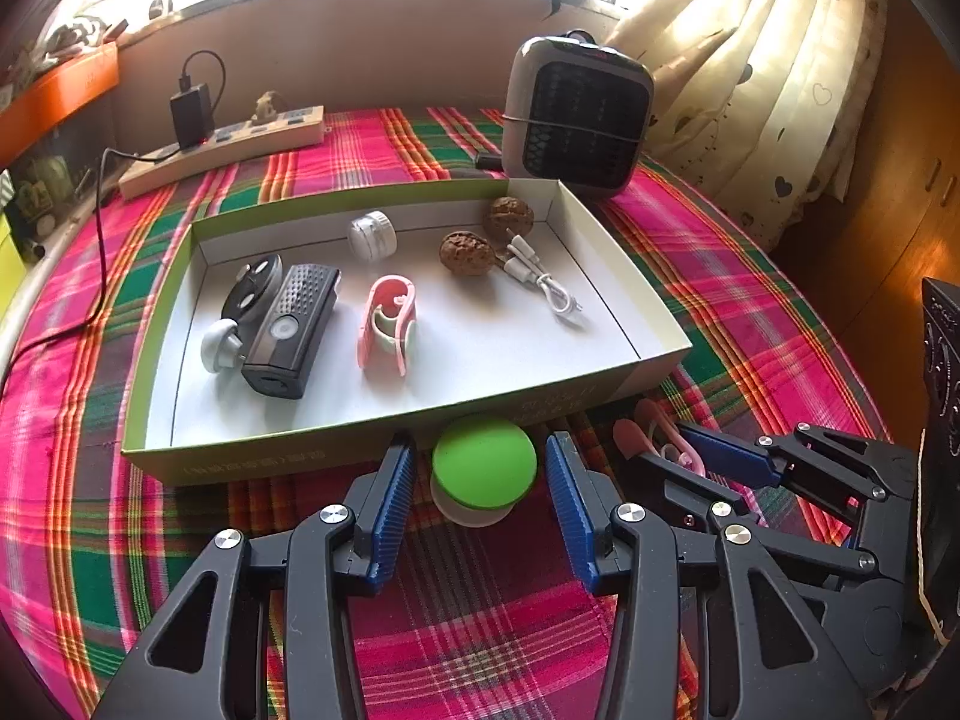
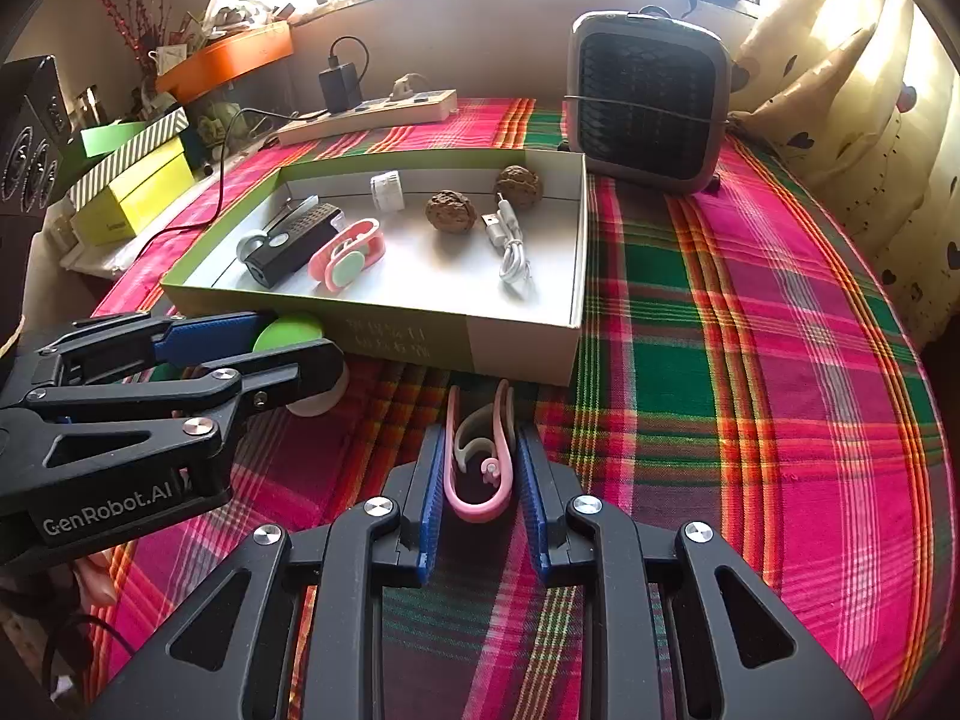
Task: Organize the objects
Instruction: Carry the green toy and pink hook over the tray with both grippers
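Observation:
A shallow open box point(image 1: 624, 264) point(image 2: 576, 240) lies on the plaid cloth and holds a black device, a pink clip point(image 1: 387, 324) point(image 2: 348, 255), a white jar, two walnuts and a white cable. A green-lidded round jar point(image 1: 483, 471) point(image 2: 288, 330) stands on the cloth against the box's near wall. My left gripper point(image 1: 480, 468) is open, with its fingers on either side of the jar and gaps to both. A second pink clip point(image 2: 480, 450) point(image 1: 660, 438) lies on the cloth. My right gripper point(image 2: 480, 450) has its pads close around this clip.
A grey fan heater point(image 1: 576, 114) point(image 2: 651, 102) stands behind the box's right corner. A power strip point(image 1: 228, 144) point(image 2: 366, 114) with a black charger lies at the back left. Yellow and striped boxes point(image 2: 138, 180) sit at the left edge. Curtains hang at the right.

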Demonstrator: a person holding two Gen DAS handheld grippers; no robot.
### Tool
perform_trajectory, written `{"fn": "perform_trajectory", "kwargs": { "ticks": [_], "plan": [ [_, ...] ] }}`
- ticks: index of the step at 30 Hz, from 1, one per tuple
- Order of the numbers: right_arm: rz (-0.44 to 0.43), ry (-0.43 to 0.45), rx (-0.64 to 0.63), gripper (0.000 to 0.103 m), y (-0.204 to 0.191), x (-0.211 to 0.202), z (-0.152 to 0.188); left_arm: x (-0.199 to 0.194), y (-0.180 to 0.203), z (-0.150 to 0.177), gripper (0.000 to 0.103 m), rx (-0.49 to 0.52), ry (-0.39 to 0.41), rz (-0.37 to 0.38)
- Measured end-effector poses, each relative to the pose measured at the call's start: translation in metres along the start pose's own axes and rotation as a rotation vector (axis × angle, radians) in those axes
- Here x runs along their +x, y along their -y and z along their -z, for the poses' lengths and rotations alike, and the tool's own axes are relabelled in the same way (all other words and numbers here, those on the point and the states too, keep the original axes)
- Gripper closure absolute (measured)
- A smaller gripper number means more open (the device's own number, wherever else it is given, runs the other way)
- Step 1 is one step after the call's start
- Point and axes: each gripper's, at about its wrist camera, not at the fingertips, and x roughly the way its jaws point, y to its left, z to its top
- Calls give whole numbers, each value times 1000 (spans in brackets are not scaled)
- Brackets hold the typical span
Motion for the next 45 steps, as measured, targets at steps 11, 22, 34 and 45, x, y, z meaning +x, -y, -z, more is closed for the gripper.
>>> {"fn": "perform_trajectory", "kwargs": {
  "ticks": [11, 22, 34, 45],
  "plan": [
    [-5, 1, 4, 79, -1, 0, 1, 4, 2, 1, 64, -9, -15, -11],
    [-3, 1, 3, 79, -1, 0, 1, 3, 1, 1, 71, -13, -15, -8],
    [-3, 1, 3, 79, -1, 0, 1, 2, 2, 3, 72, -11, -15, -8],
    [2, 1, -4, 79, -1, 0, 2, -2, 3, 5, 72, -3, -3, -8]
  ]
}}
